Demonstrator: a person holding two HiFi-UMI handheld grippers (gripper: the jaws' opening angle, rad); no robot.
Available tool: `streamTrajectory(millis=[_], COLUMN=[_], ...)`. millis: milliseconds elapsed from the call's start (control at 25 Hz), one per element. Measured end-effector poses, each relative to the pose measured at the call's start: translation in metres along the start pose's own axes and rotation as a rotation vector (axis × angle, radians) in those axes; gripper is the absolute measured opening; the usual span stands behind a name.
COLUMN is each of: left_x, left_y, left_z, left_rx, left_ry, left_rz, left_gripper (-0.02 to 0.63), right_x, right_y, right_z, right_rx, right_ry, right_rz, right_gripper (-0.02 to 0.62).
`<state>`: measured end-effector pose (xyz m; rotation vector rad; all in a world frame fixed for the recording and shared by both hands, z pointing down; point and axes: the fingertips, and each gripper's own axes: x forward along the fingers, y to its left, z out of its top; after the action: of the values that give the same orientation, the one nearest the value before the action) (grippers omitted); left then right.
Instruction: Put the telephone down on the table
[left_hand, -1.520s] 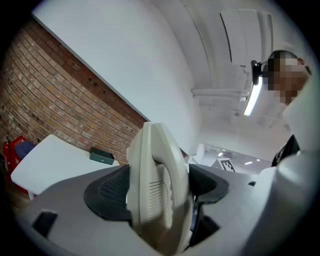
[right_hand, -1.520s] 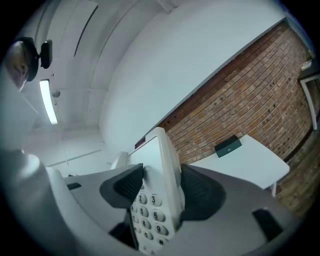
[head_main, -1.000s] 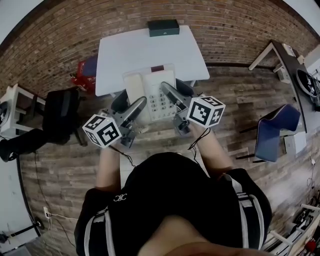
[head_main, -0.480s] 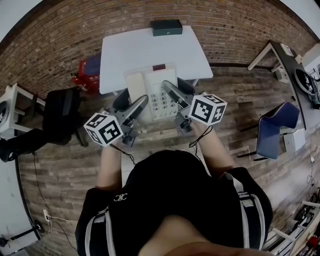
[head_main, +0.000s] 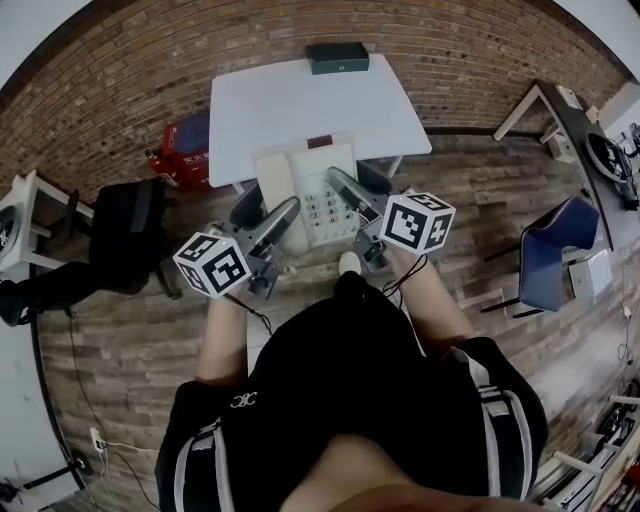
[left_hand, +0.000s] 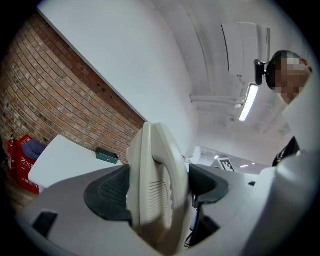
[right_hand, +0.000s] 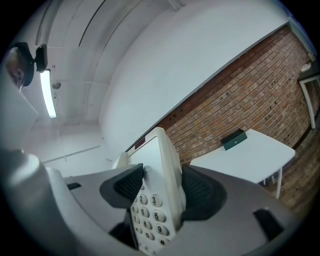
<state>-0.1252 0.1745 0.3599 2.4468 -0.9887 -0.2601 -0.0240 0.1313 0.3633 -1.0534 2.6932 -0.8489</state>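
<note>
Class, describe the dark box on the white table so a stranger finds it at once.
Find the white rectangular table by the red brick wall. At its far edge, nearest the wall, lies a small flat dark green box. Unlike the pale cream telephone nearer the person, it is dark and sits alone.

Bright, even indoor light; a ceiling strip lamp (right_hand: 48, 99) glowed above and left of the right claw (right_hand: 162, 176). Fisheye distortion curved all edges into dark corners; the white table (head_main: 300, 100) looked pale and featureless.
</note>
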Motion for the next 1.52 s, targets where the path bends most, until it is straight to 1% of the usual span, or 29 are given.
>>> streamTrajectory(millis=[200, 440, 720, 840, 960, 1240, 1520], left_x=[-0.001, 0.0, 0.007, 0.03, 0.062, 0.112, 0.178], left_y=[0.001, 0.003, 0.018, 0.037, 0.059, 0.113, 0.164], left_z=[0.001, -0.001, -0.01, -0.004, 0.011, 0.029, 0.05], left_rx=[0.005, 0.024, 0.049, 0.048, 0.027, 0.007, -0.032], left_ry=[-0.007, -0.023, -0.03, -0.031, -0.011, 0.012, 0.051], left_rz=[0.002, 0.008, 0.006, 0.012, 0.027, 0.052, 0.073], left_gripper=[0.37, 0.37, 0.37, 0.37, 0.37, 0.37, 0.37], right_x=[0.001, 0.005, 0.013, 0.031, 0.055, 0.109, 0.16], right_y=[0.0, -0.002, -0.017, -0.039, -0.066, -0.117, -0.179], right_z=[-0.001, -0.001, -0.009, 0.001, 0.022, 0.044, 0.077], right_rx=[0.007, -0.013, -0.017, -0.008, 0.011, 0.041, 0.078], right_ry=[-0.001, -0.01, -0.029, -0.028, -0.006, 0.019, 0.055], right_rz=[0.005, 0.028, 0.042, 0.043, 0.037, 0.04, 0.025], right_gripper=[0.224, 0.224, 0.224, 0.224, 0.224, 0.224, 0.224])
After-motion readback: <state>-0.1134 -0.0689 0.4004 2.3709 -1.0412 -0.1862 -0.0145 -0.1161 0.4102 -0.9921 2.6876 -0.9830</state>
